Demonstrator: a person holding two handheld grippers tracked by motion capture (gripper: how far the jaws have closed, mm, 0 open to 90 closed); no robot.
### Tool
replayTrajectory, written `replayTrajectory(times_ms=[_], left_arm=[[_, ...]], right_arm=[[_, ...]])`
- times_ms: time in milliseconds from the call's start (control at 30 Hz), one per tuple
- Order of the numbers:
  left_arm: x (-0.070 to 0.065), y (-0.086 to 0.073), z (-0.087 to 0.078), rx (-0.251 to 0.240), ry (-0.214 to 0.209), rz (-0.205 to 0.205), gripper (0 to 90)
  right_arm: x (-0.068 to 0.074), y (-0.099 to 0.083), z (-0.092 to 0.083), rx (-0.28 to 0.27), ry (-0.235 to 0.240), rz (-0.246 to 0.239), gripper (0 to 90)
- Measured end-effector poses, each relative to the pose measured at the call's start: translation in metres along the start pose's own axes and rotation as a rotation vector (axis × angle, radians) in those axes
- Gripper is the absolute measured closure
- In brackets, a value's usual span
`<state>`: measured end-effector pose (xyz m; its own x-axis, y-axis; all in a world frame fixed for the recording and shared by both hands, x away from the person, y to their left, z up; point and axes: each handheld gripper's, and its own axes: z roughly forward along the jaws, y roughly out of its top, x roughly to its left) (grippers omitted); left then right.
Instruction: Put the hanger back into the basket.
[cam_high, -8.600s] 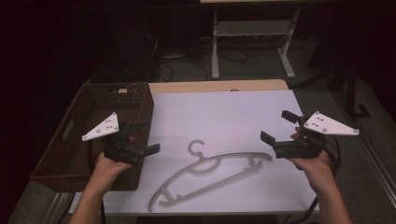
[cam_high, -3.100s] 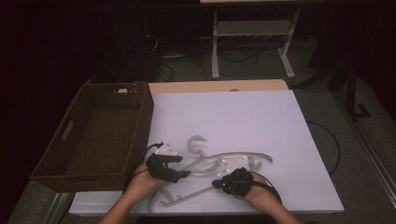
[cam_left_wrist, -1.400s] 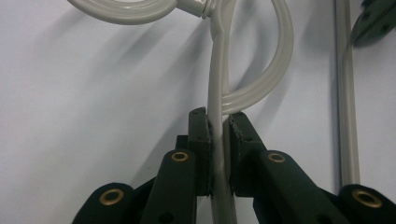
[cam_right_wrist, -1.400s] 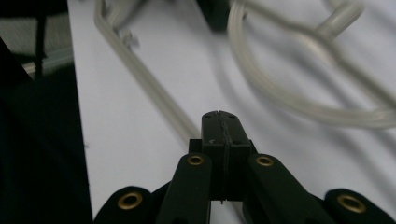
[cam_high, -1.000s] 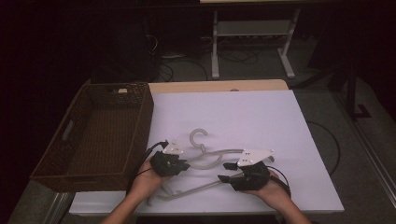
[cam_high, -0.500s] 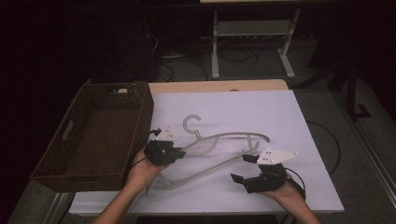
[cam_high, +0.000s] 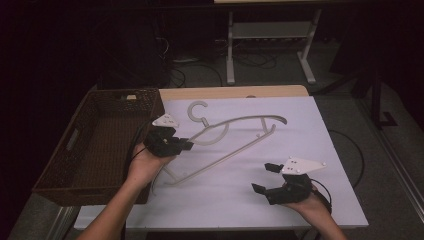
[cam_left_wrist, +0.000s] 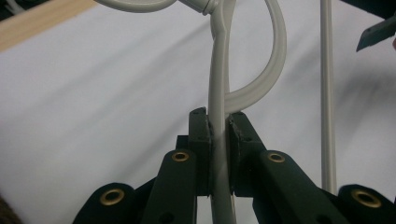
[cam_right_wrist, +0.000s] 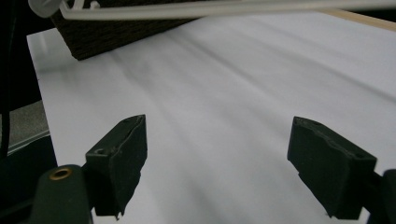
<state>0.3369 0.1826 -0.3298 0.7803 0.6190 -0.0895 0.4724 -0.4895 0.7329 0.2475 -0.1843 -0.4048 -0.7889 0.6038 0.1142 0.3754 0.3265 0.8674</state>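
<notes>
A pale grey plastic clothes hanger (cam_high: 235, 131) hangs tilted above the white table top, hook toward the far side. My left gripper (cam_high: 181, 145) is shut on its upper arm near the left end; the left gripper view has the grey arm (cam_left_wrist: 218, 140) squeezed between both pads. The hanger's straight bar (cam_left_wrist: 328, 93) runs to the right of the jaws there. My right gripper (cam_high: 266, 179) stands open near the table's front right, jaws wide apart with nothing between them. In the right gripper view the hanger's bar (cam_right_wrist: 210, 8) crosses high above the open gripper (cam_right_wrist: 217, 172).
A dark brown wicker basket (cam_high: 75, 150) stands on the left of the table, right beside my left hand. The white sheet (cam_high: 310, 145) covers the table, with a wooden edge (cam_high: 235, 92) at the far side. A metal stand (cam_high: 270, 45) and cables are on the floor beyond.
The left gripper has lifted the hanger and carried it toward the far left, near the basket. The right gripper has let go of it, opened and drawn back to the front right.
</notes>
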Motion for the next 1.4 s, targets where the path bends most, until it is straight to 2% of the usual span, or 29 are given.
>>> replayTrajectory(times_ms=[200, 367, 467, 600, 733, 767, 1033, 1100, 1267, 1400], left_arm=[[0.013, 0.012, -0.02, -0.014, 0.019, -0.003, 81.9], [0.021, 0.016, -0.032, -0.016, 0.018, -0.006, 81.9], [0.028, 0.019, -0.043, -0.016, 0.035, -0.01, 81.9], [0.039, 0.02, -0.058, -0.028, 0.061, -0.022, 81.9], [0.054, 0.017, -0.078, -0.039, 0.091, -0.039, 81.9], [0.054, 0.017, -0.078, -0.039, 0.091, -0.039, 81.9], [0.077, 0.004, -0.107, -0.053, 0.154, -0.077, 81.9], [0.087, -0.004, -0.116, -0.057, 0.175, -0.1, 81.9], [0.099, -0.015, -0.128, -0.059, 0.205, -0.122, 81.9], [0.113, -0.029, -0.141, -0.065, 0.249, -0.137, 81.9]], right_arm=[[-0.002, -0.001, 0.0, -0.006, -0.01, 0.01, 17.2], [-0.004, -0.002, 0.0, -0.01, -0.014, 0.02, 16.0], [-0.004, -0.002, 0.0, -0.008, -0.014, 0.019, 14.2], [-0.006, -0.002, 0.0, -0.018, -0.047, 0.033, 11.6], [-0.006, -0.002, 0.0, -0.023, -0.049, 0.031, 12.0], [-0.006, -0.002, 0.0, -0.021, -0.047, 0.032, 12.1], [-0.005, -0.002, 0.002, -0.014, -0.05, 0.034, 12.7], [-0.007, -0.003, 0.001, -0.019, -0.055, 0.03, 12.9], [-0.007, -0.003, 0.002, -0.021, -0.058, 0.03, 13.1], [-0.006, -0.003, 0.003, -0.018, -0.056, 0.031, 13.2]])
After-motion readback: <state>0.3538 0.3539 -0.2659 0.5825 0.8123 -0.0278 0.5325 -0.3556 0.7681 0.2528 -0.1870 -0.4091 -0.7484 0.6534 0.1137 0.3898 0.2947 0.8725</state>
